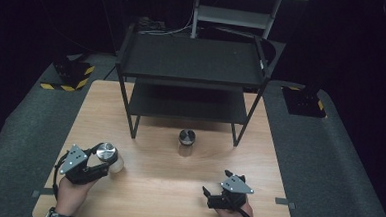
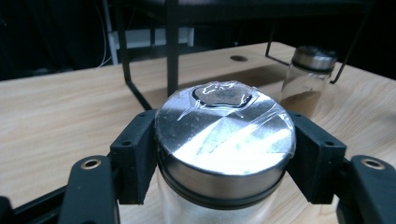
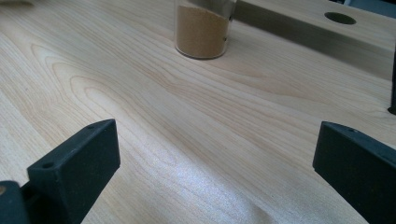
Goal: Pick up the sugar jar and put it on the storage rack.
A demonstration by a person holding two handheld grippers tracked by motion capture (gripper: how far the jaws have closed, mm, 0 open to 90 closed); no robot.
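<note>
I see a light wooden table (image 1: 167, 187) on grey flooring, dark surroundings, with a black two-tier rack (image 1: 191, 63) standing at its far edge. Near the table's front-left corner, my left gripper (image 1: 103, 161) is clamped on a steel-lidded glass jar (image 2: 224, 140), one pad on each side just under the lid. My right gripper (image 1: 215, 196), near the front-right corner, stands wide with nothing between its pads. A second jar (image 1: 186, 142) holding brown powder stands mid-table, just before the rack.

Clear glass jar (image 2: 219, 205) between the left gripper's jaws: brushed-metal lid (image 2: 225, 135), glossy, film-wrapped. Matt black plastic pads (image 2: 136, 156). Beneath: smooth pale wooden table (image 2: 56, 121), satin grain.
</note>
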